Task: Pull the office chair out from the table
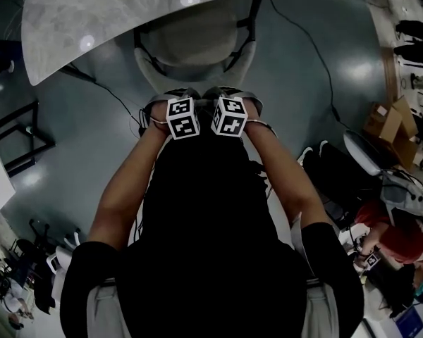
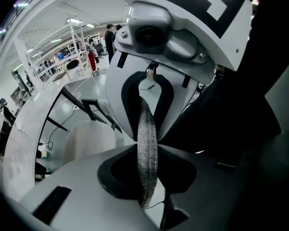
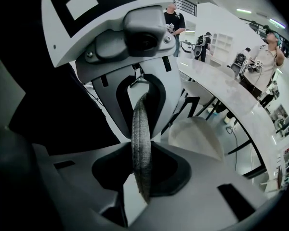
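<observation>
The office chair's pale seat (image 1: 197,44) lies half under the white marble table (image 1: 92,13) at the top of the head view. My left gripper (image 1: 178,96) and right gripper (image 1: 229,94) sit side by side on the top of its backrest, which is mostly hidden under them. Up close, the grey woven backrest edge (image 2: 147,143) runs between the left gripper's (image 2: 147,177) pads, which are shut on it. The right gripper (image 3: 140,172) clamps the same edge (image 3: 140,138). Each gripper view shows the other gripper facing it, with the seat (image 3: 197,136) beyond.
Black cables (image 1: 317,48) trail over the glossy grey floor beside the chair. A black metal frame (image 1: 17,136) stands at the left. Cardboard boxes (image 1: 391,122) and bags crowd the right. People stand in the background (image 3: 267,57) past the table (image 3: 231,95).
</observation>
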The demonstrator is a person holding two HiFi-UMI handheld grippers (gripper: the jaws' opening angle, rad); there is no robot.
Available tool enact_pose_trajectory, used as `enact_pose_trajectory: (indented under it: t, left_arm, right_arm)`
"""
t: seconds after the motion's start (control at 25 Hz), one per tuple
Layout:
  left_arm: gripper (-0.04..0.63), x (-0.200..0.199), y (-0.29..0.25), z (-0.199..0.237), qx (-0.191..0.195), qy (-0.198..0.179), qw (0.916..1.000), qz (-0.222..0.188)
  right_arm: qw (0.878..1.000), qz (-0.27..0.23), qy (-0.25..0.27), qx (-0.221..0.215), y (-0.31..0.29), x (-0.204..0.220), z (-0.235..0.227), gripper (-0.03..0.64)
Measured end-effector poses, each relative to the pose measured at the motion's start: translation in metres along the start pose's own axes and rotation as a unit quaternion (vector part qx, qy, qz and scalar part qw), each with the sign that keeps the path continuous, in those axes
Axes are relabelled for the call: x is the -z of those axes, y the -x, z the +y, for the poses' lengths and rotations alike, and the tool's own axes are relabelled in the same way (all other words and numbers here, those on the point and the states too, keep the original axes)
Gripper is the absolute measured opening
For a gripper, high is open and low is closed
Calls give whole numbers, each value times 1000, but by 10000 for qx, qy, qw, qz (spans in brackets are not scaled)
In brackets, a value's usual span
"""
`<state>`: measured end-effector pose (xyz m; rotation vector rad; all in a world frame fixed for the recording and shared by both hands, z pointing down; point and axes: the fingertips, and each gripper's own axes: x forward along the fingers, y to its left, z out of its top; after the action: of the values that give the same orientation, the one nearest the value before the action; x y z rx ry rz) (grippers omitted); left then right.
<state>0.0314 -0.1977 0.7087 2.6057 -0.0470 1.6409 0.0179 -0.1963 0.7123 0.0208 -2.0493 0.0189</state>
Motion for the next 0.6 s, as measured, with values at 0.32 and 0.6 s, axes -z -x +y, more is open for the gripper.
enact_pose_trajectory:
  t: [0.32, 0.6]
  left_arm:
    - [83, 2, -1, -49, 54, -79, 10000, -16]
    - [83, -1, -6, -86, 113, -104, 9999, -6]
  right_arm:
    - [9999, 0, -150, 0, 1, 3, 49, 87]
    - [9998, 14, -173, 10, 2, 10, 85, 87]
